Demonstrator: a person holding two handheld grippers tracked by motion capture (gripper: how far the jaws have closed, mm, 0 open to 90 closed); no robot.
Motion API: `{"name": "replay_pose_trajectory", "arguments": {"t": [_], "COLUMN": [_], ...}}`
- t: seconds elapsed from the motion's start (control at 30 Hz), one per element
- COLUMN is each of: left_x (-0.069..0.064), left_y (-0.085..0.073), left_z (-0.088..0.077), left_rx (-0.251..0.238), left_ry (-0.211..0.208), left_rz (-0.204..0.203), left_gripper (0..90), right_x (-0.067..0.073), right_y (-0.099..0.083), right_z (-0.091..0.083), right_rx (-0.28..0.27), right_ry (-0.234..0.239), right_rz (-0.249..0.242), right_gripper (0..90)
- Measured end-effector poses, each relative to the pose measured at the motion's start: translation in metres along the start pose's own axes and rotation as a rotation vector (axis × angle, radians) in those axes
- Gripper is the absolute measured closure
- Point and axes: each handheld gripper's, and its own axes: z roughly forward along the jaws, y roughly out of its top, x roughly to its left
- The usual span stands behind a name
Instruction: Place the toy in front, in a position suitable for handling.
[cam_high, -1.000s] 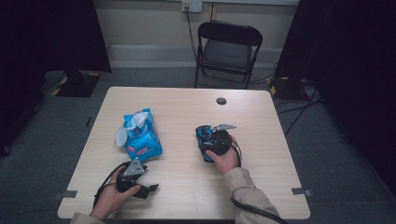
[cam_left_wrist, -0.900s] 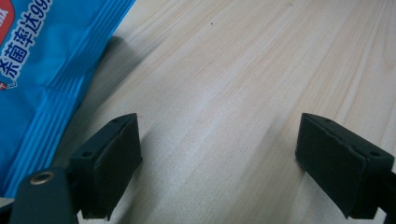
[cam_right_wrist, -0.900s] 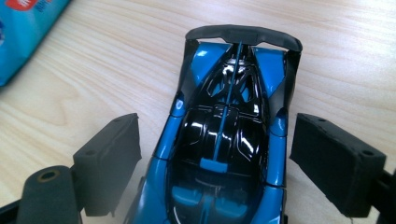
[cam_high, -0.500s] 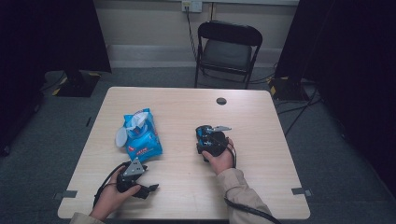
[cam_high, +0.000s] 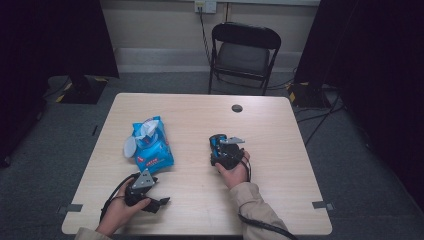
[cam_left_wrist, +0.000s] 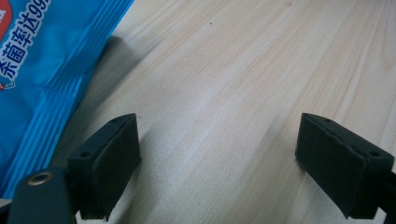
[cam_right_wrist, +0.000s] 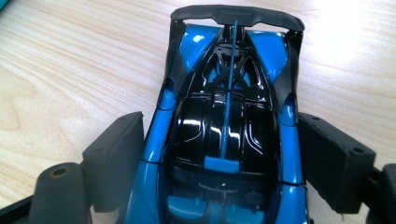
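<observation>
The right gripper (cam_right_wrist: 219, 158) straddles a blue toy car (cam_right_wrist: 229, 121) mid-table, its jaws just closing in to grasp it — pads beside the flanks, perhaps not yet pressing. The left gripper (cam_left_wrist: 224, 158) rests wide open and empty near a blue packet (cam_high: 150, 145) — apparently waiting.

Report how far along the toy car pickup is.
Done: the right gripper already straddles the blue and black toy car on the table. In hand: its jaws have just been closing, one pad on each flank of the car, about at the bodywork; a firm clamp cannot be confirmed. Left: securing the grip and lifting the car off the table. The left gripper rests open beside the blue wipes pack, holding nothing.
</observation>
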Motion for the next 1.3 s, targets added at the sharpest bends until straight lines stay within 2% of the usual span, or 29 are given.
{"name": "replay_pose_trajectory", "arguments": {"t": [0.23,0.4,0.7,1.07,1.3], "left_x": [0.000,0.000,0.000,0.000,0.000], "left_y": [0.000,0.000,0.000,0.000,0.000], "left_z": [0.000,0.000,0.000,0.000,0.000], "left_rx": [0.000,0.000,-0.001,-0.001,-0.002], "left_ry": [0.000,0.000,-0.003,-0.003,-0.003], "left_rz": [0.000,0.000,0.000,0.000,-0.001], "left_gripper": [13.3,13.3,13.2,13.2,13.1], "right_x": [-0.002,-0.001,-0.006,-0.013,-0.017], "right_y": [0.000,0.001,0.001,0.003,-0.002], "right_z": [-0.002,-0.003,-0.006,-0.017,-0.016], "right_rx": [0.002,0.005,0.011,-0.016,-0.003], "right_ry": [0.002,-0.005,0.021,0.055,0.071], "right_rz": [0.002,-0.019,-0.029,-0.087,-0.068], "right_gripper": [22.3,24.8,25.3,25.3,25.3]}}
